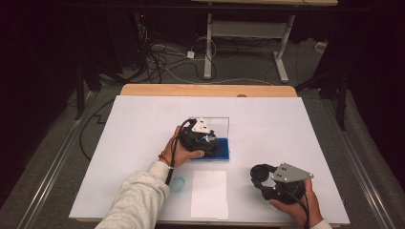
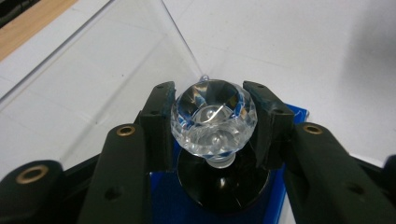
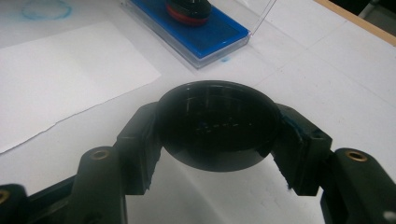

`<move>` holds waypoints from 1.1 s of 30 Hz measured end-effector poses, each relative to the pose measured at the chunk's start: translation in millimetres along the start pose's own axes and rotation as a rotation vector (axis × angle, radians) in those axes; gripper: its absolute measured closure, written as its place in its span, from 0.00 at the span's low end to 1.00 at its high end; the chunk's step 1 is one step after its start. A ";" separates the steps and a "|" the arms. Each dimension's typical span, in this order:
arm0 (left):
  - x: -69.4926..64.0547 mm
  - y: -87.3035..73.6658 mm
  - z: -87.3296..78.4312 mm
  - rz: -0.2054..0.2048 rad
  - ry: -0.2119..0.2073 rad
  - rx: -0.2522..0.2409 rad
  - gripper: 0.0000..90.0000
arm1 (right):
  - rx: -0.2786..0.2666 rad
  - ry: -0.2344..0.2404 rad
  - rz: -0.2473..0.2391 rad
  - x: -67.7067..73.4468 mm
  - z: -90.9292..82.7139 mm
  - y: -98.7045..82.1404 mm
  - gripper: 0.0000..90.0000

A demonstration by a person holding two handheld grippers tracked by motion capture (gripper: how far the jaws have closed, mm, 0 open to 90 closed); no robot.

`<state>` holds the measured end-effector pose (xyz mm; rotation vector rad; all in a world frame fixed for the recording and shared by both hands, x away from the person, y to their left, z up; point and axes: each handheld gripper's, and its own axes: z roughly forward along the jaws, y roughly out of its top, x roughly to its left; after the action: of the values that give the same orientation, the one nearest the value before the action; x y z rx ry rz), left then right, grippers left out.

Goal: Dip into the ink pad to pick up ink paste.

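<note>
At table centre, the left gripper (image 2: 214, 116) clamps a stamp's crystal knob (image 2: 214, 122) over the blue ink pad (image 1: 220, 149); at four o'clock, the right gripper (image 3: 217, 135) pinches a black cap (image 3: 215, 123).

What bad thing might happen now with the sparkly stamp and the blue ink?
1. The left gripper holds the stamp only by its smooth crystal knob, so it might slip or tip.
2. The stamp sits on the blue ink pad, right beside the clear upright lid; a bump may knock it.
3. Blue smudges already mark the table, and the white paper lies close by.
</note>
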<state>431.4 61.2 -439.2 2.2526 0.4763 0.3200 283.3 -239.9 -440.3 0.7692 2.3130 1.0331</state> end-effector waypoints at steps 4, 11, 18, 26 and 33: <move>0.9 -0.2 -3.4 -0.005 -0.008 0.028 0.61 | 0.003 -0.003 0.000 -0.3 -0.8 0.1 0.43; -0.5 5.2 -7.0 -0.001 -0.005 0.102 0.61 | 0.007 -0.006 -0.005 -0.2 -0.1 0.0 0.43; -7.8 16.2 -4.6 0.025 0.023 0.189 0.61 | 0.005 -0.008 -0.003 0.6 -0.5 0.9 0.43; -5.7 21.4 -2.2 0.017 0.010 0.219 0.61 | 0.015 -0.009 -0.004 0.6 0.8 0.6 0.43; -7.1 23.6 -1.1 0.009 0.011 0.237 0.61 | 0.014 -0.014 -0.002 0.8 0.2 1.1 0.43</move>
<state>430.1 44.3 -421.2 2.4841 0.5339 0.2939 283.1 -238.6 -439.7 0.7767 2.3107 1.0086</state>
